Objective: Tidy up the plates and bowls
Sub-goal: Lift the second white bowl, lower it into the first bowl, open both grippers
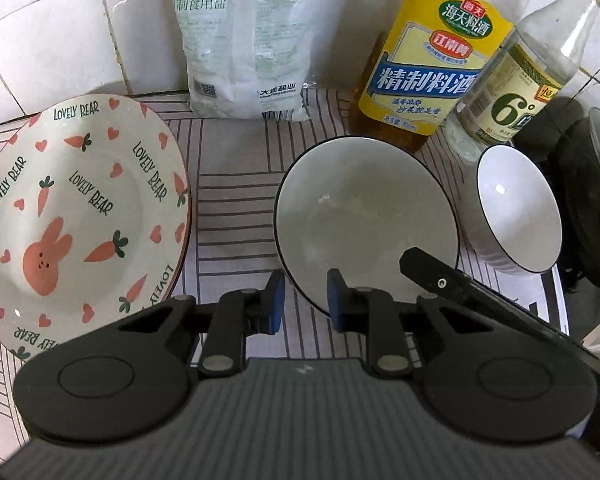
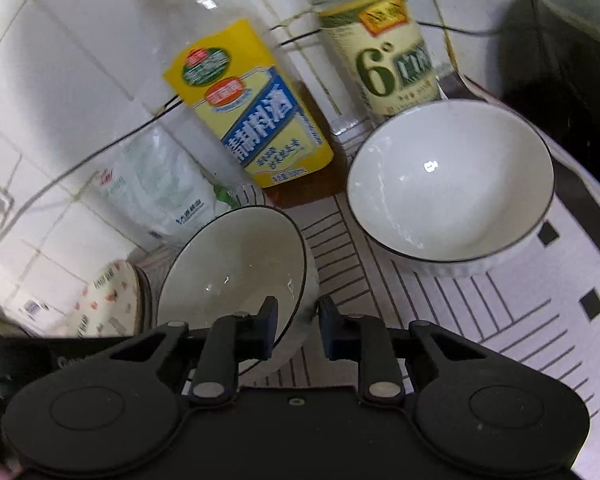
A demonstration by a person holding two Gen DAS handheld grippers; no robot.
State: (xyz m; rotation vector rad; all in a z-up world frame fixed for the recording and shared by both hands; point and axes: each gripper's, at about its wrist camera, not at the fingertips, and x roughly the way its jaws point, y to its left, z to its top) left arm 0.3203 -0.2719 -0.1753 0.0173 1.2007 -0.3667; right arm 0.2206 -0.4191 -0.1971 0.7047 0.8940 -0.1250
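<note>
1. My left gripper [image 1: 302, 299] hovered with its blue-padded jaws parted around the near rim of the nearer bowl [image 1: 366, 216], one pad outside and one inside; I could not tell whether the pads touched the rim.
2. My right gripper [image 2: 298, 327] also straddled that bowl's [image 2: 232, 264] rim from the other side, jaws apart, the left pad over the inside and the right pad outside the wall.
3. The nearer bowl was white with a dark rim line and sat on the striped cloth [image 1: 236, 184], tilted in both views.
4. The second bowl [image 1: 518, 208], white and ribbed outside, stood just to the right of the first, apart from it; in the right wrist view it [image 2: 450, 184] rested upright on the cloth.
5. The carrot-and-bunny plate [image 1: 80, 208] lay to the left, on top of another plate whose edge showed beneath it.
6. Behind stood the salt bag [image 1: 244, 40], the yellow-labelled cooking wine bottle [image 1: 428, 64] and the vinegar bottle [image 1: 520, 92], against the tiled wall [image 1: 52, 32].
</note>
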